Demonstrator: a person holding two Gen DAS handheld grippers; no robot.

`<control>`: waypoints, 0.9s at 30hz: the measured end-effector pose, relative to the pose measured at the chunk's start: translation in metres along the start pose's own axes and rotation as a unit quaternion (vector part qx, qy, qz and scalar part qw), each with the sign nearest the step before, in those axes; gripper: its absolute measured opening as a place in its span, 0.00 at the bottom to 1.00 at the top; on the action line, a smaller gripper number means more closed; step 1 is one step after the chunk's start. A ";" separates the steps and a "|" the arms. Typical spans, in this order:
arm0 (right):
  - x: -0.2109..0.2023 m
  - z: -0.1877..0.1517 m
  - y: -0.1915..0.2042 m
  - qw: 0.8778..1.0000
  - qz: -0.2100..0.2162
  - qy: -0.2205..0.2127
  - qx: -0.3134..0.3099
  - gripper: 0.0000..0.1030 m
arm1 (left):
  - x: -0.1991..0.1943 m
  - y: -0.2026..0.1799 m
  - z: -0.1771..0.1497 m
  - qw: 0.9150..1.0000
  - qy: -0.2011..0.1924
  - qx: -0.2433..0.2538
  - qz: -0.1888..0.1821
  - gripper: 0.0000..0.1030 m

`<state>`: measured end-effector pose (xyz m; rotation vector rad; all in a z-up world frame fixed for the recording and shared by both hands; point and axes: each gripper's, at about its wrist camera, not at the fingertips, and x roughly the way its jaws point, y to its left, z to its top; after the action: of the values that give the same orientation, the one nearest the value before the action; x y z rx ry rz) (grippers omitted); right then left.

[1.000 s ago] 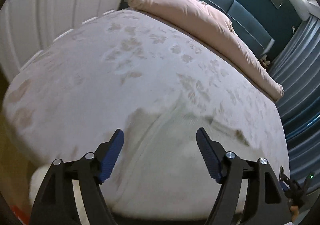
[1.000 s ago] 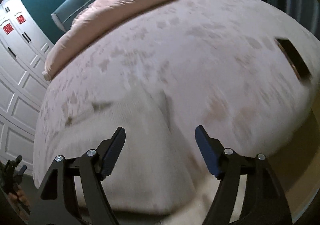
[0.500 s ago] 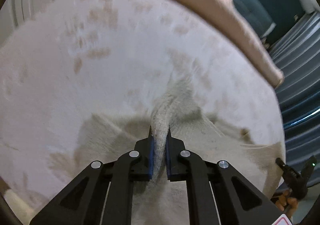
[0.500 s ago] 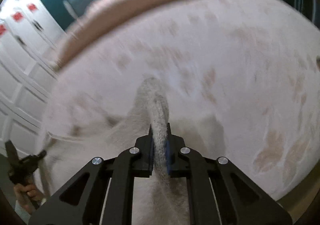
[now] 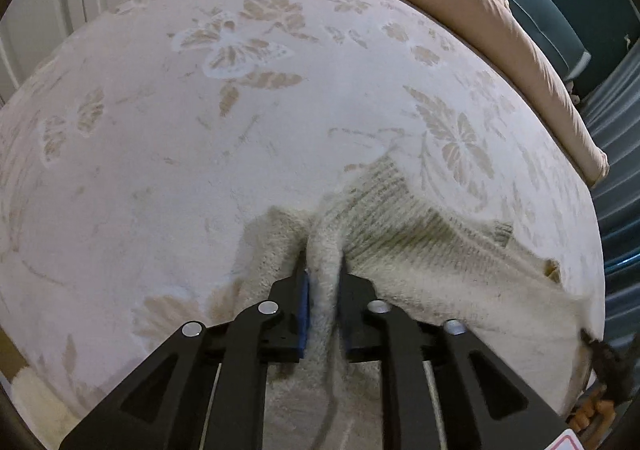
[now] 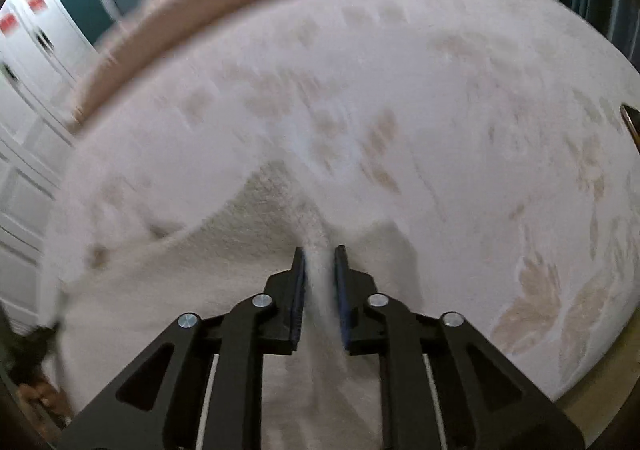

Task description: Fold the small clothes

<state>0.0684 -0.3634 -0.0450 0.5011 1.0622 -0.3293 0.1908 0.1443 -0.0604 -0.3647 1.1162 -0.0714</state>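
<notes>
A cream knitted sweater (image 5: 408, 221) lies on the bed's pale floral cover (image 5: 240, 137), near its front edge. My left gripper (image 5: 323, 270) is shut on a pinched ridge of the knit, and the fabric runs back between its fingers. The sweater stretches right from there, ribbed and lifted. In the right wrist view the same sweater (image 6: 224, 250) spreads to the left, blurred. My right gripper (image 6: 319, 258) is shut on another fold of it. The part of the sweater under both grippers is hidden.
A long peach pillow roll (image 5: 460, 5) lies along the far side of the bed, with a teal headboard (image 5: 552, 9) behind. White wardrobe doors (image 6: 28, 61) stand to one side, blue curtains (image 5: 616, 153) to the other. A dark flat object (image 6: 630, 121) lies near the bed's right edge.
One second ago both grippers were open above the sweater. Both closed on folds of it half a second ago and have since pulled the knit up and forward across the bed.
</notes>
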 end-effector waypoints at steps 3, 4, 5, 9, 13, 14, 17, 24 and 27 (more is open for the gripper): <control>-0.042 -0.014 0.003 0.999 0.000 -0.049 0.019 0.20 | -0.048 -0.009 -0.010 0.999 -0.038 0.012 -0.011 0.16; -0.060 -0.021 0.008 0.998 0.001 -0.069 0.013 0.28 | -0.064 -0.012 -0.013 0.998 -0.057 0.023 -0.010 0.16; -0.079 -0.034 0.019 0.996 0.013 -0.085 -0.004 0.29 | -0.079 -0.018 -0.020 0.997 -0.071 0.042 -0.006 0.17; -0.094 -0.090 0.082 0.990 0.096 -0.033 -0.099 0.29 | -0.105 -0.059 -0.063 0.989 -0.053 0.133 -0.023 0.21; -0.069 -0.156 0.144 0.971 0.149 0.047 -0.184 0.26 | -0.074 -0.091 -0.124 0.983 0.041 0.172 -0.048 0.22; -0.060 -0.167 0.150 0.969 0.134 0.054 -0.201 0.26 | -0.065 -0.091 -0.133 0.982 0.053 0.179 -0.032 0.22; -0.052 -0.172 0.127 0.974 0.085 0.050 -0.202 0.25 | -0.055 -0.067 -0.146 0.984 0.064 0.165 -0.001 0.22; -0.053 -0.155 -0.001 0.996 -0.021 0.082 -0.030 0.24 | -0.060 -0.001 -0.149 0.990 0.072 0.117 0.042 0.09; -0.080 -0.146 0.015 0.999 0.000 0.030 -0.041 0.25 | -0.075 -0.015 -0.148 0.992 0.058 0.110 0.034 0.07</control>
<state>-0.0697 -0.2701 -0.0272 0.4406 1.1302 -0.2715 0.0283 0.1106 -0.0479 -0.1253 1.2215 -0.1558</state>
